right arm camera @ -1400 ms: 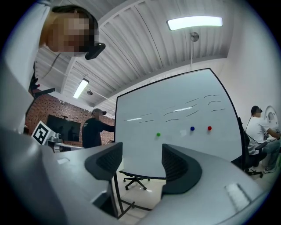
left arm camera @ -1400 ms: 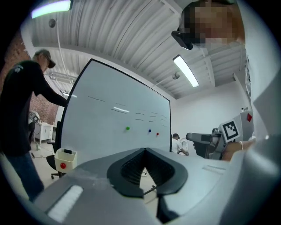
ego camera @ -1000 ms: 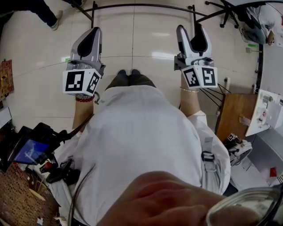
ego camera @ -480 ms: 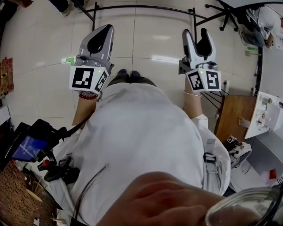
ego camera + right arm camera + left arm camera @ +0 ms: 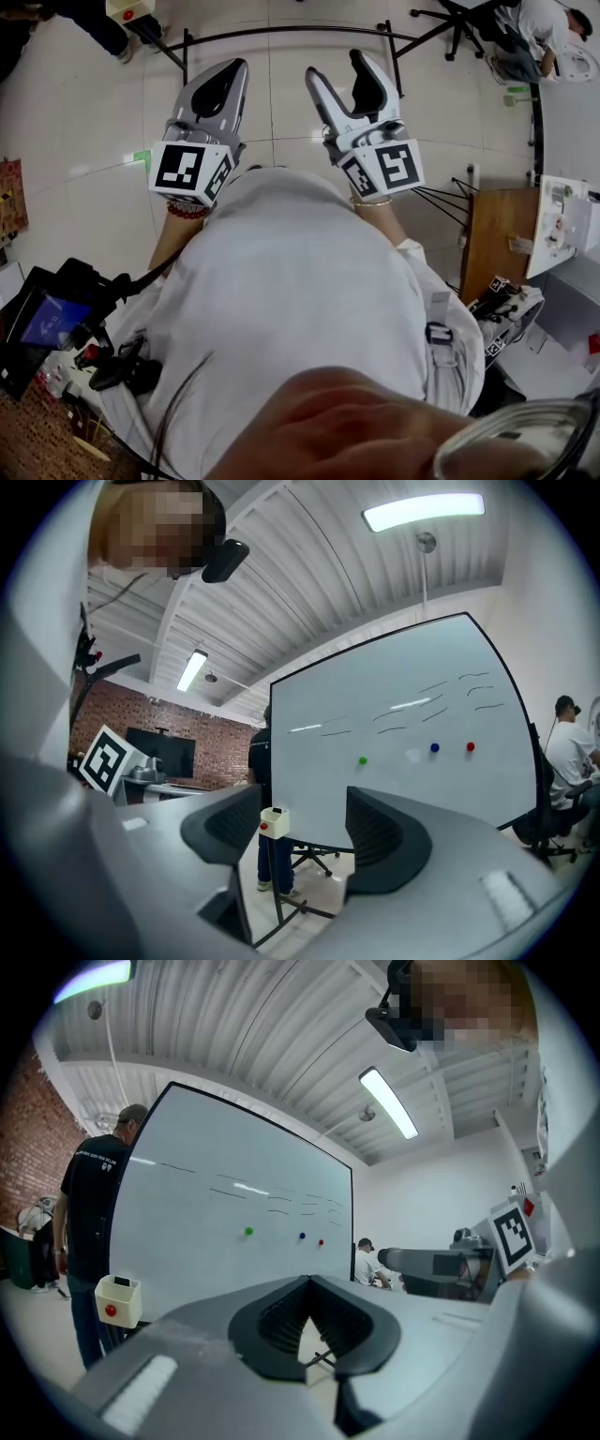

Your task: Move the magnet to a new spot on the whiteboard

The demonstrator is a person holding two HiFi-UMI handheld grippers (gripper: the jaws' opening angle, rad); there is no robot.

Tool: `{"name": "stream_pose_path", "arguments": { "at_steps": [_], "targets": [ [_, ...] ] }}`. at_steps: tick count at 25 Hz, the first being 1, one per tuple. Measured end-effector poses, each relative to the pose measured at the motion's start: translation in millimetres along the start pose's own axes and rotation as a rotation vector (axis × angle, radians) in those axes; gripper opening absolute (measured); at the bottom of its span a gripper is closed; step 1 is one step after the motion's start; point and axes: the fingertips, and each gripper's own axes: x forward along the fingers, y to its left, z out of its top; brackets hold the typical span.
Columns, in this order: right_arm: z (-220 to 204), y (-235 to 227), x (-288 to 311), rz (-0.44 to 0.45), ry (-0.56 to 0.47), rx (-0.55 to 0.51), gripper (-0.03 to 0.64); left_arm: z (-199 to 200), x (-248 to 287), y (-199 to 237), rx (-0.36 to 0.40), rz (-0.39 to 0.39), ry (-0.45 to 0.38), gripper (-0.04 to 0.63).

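Note:
The whiteboard (image 5: 234,1213) stands some way ahead of me on a black floor stand (image 5: 281,33). Three small magnets stick to it: a green magnet (image 5: 363,759), a blue magnet (image 5: 434,748) and a red magnet (image 5: 470,746). The left gripper view shows the same green magnet (image 5: 247,1232), blue magnet (image 5: 302,1237) and red magnet (image 5: 321,1241). My left gripper (image 5: 309,1283) is shut and empty, held up in the air. Beside it my right gripper (image 5: 305,827) is open and empty. Both grippers are far short of the board.
A white box with a red button (image 5: 273,822) hangs at the board's lower left corner. A person in a black shirt (image 5: 94,1222) stands at the board's left edge. Another person (image 5: 567,752) sits to its right. A wooden table (image 5: 497,234) stands at my right, a screen (image 5: 52,319) at my left.
My right gripper has swung left, close to the left one, and its jaws stand wider. Both grippers have gone farther forward.

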Motion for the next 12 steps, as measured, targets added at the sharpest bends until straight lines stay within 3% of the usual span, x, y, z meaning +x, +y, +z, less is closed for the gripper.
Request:
{"name": "stream_pose_path", "arguments": {
  "at_steps": [12],
  "targets": [
    [-3, 7, 4, 0.009, 0.027, -0.029, 0.276, 1, 1, 0, 0.012, 0.000, -0.010, 0.006]
  ]
}}
